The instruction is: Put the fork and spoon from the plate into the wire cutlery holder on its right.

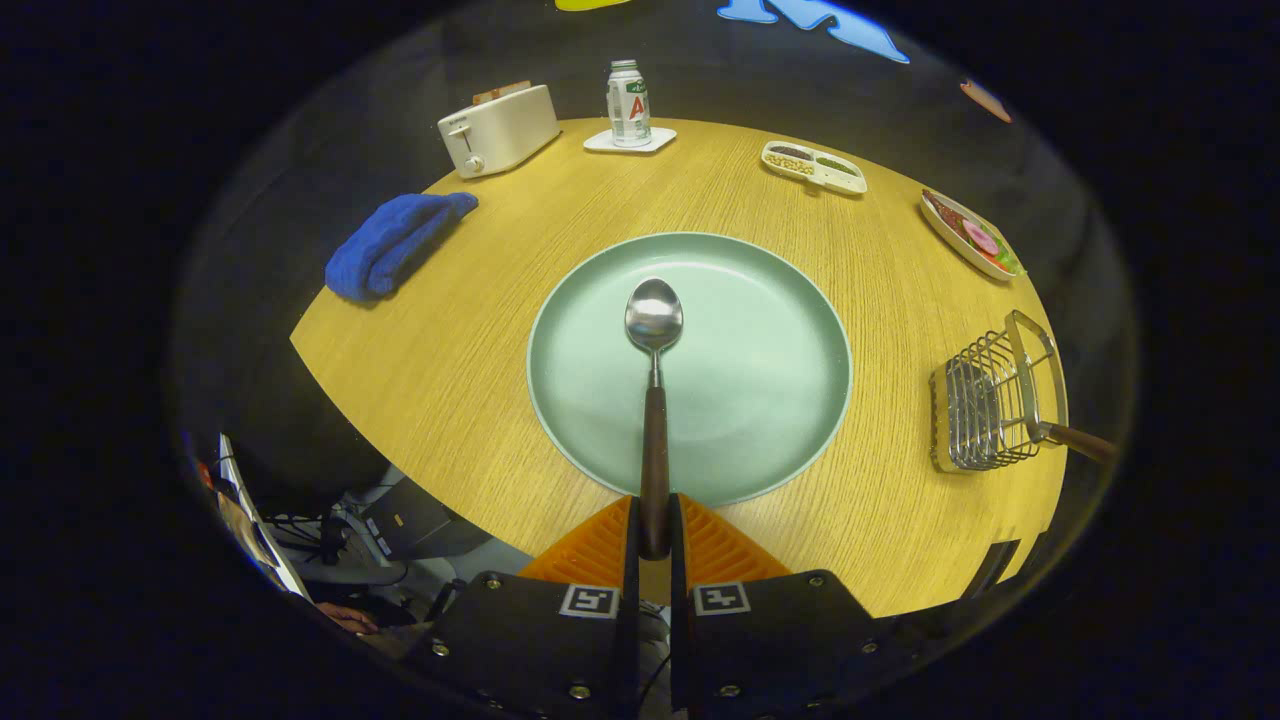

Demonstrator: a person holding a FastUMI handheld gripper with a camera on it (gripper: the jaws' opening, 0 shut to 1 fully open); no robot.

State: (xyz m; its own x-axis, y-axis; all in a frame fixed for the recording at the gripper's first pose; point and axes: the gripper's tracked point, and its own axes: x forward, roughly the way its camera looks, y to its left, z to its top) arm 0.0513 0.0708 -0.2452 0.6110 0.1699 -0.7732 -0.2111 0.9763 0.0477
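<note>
- Two fingers of the gripper (654, 525) are clamped on the dark handle of the spoon (654, 400), which runs straight ahead from them with its bowl out over the middle of the green plate (790, 300).
- One piece of cutlery is in your grip, so carry it level. Keep the squeeze firm, because the hold is near the handle's end and the bowl's weight may swing it.
- One wire cutlery holder (985, 405) stands to the right of the plate, near the table (480, 330) edge. A dark handle (1080, 438) already sticks out of it, probably the fork's, though its head is hidden.
- Line the spoon up above the holder's open top before you lower it, and steer clear of that handle.
- Farther off, count one blue cloth (395, 245), one toaster (500, 128), one bottle (628, 102) on a coaster, one divided snack tray (812, 166) and one dish of food (968, 235).
</note>
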